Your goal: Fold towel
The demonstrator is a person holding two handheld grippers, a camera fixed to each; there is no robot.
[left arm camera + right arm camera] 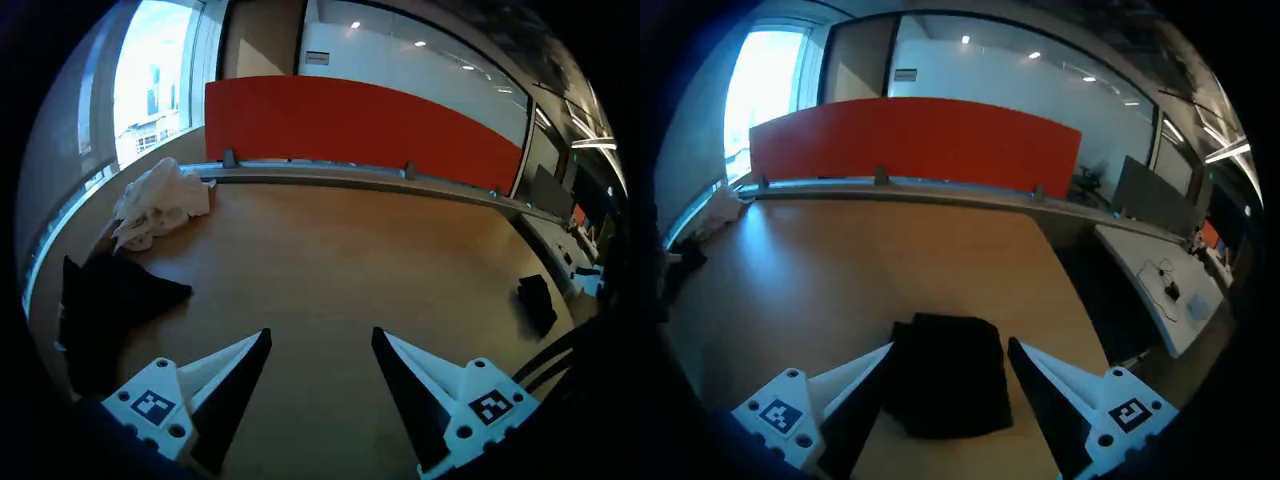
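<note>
Gripper state: the left gripper (320,332) was wide open and empty, its fingers spread above bare table (336,256) surface. The right gripper (950,344) was equally wide open. A folded black towel (948,384) lay flat on the table between its two fingers. Neither finger visibly pressed on it, so it was treated as not gripped. Whether one finger brushed its edge could not be determined.

Location of remaining work: a crumpled white towel (160,200) lay near the far left corner of the table, close to the rail under the red divider (360,120). A loose black towel (112,300) lay nearer, beside the left table edge and apart from the white one. Both were well away from the folded piece.

Handling assessment:
- All three items appeared soft, light and limp, with no stiffness of their own. A lifted portion was expected to sag and drape.
- None appeared fragile, so firm finger pressure was judged acceptable.
- In the crumpled heaps the corners were hidden, and spreading was judged necessary first.

Recommended hold: pinch a hem or corner with one gripper and the adjacent corner with the other. Only a single layer should be taken, since bunched layers were likely to slip unevenly. On the loose black towel the edges were hard to distinguish against its own folds
</note>
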